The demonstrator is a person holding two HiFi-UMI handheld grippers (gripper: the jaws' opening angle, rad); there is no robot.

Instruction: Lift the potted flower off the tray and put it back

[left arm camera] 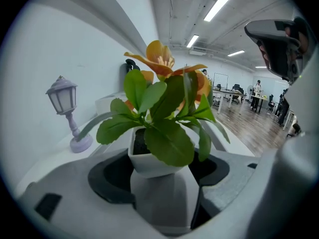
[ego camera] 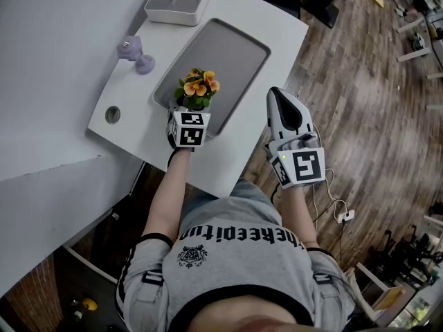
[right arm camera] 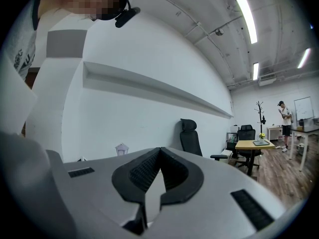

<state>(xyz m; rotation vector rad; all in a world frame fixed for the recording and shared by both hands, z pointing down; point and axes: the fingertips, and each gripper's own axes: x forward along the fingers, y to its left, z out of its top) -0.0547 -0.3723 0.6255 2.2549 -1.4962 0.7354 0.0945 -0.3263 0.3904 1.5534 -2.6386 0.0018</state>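
White table [ego camera: 69, 61], grey tray [ego camera: 232, 50]. I hold the left gripper [ego camera: 189, 115], forearm straight ahead, clamped on the potted flower [left arm camera: 155, 159] at the tray's near corner. Right gripper [right arm camera: 158, 157] hangs off the table edge, jaws together.

White rounded-corner worktop [ego camera: 287, 30], set against a plain white wall [right arm camera: 149, 49] that carries one long white ledge [right arm camera: 149, 91]. Brown wood-plank floor [ego camera: 360, 81]. Grey concrete ceiling [right arm camera: 199, 9] with bright strip lights [right arm camera: 246, 16]. Black high-backed office chair [right arm camera: 189, 136] near the wall. Wooden-topped desk [right arm camera: 252, 144] beside it. Bare black coat stand [right arm camera: 259, 112] and whiteboard [right arm camera: 302, 108] at the far end.
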